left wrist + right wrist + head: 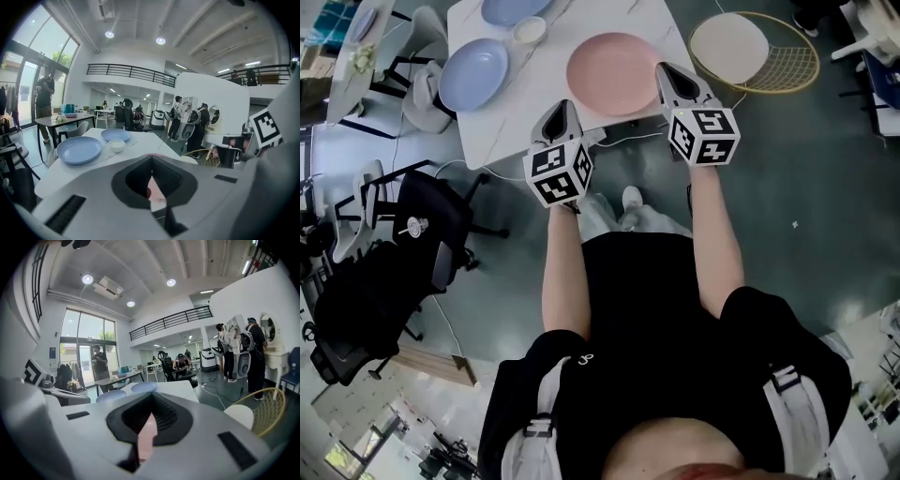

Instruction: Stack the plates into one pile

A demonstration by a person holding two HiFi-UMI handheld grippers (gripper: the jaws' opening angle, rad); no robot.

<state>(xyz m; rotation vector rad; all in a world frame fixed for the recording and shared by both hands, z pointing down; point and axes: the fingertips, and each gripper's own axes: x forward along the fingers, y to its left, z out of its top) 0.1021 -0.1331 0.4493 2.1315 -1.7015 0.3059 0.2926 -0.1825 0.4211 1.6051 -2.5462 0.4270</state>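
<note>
We are holding the left gripper [563, 109] just off the near edge of the white table [502, 139]. Its tongs are pressed together with nothing between them. Only a sliver of pink is showing through the slit where they meet. The right gripper [671, 75] is reaching a little further, over the table's near right corner and just beside the right rim of the pink plate [609, 61]. Whether it is touching that rim we cannot tell. Its tongs are likewise closed and empty, and the same pink is peeking through the seam.

We are judging that both tools are lining up on the pink plate because it is lying nearest and alone, so it looks like the natural one to lift first. The tongs will need to part before they can take its rim.

Further back on the left, the nearer blue plate [473, 73] is lying flat. Beyond it are the small white bowl [529, 30] and the far blue plate [514, 9] at the back edge. All three plates are sitting apart, so no pile is started yet.
</note>
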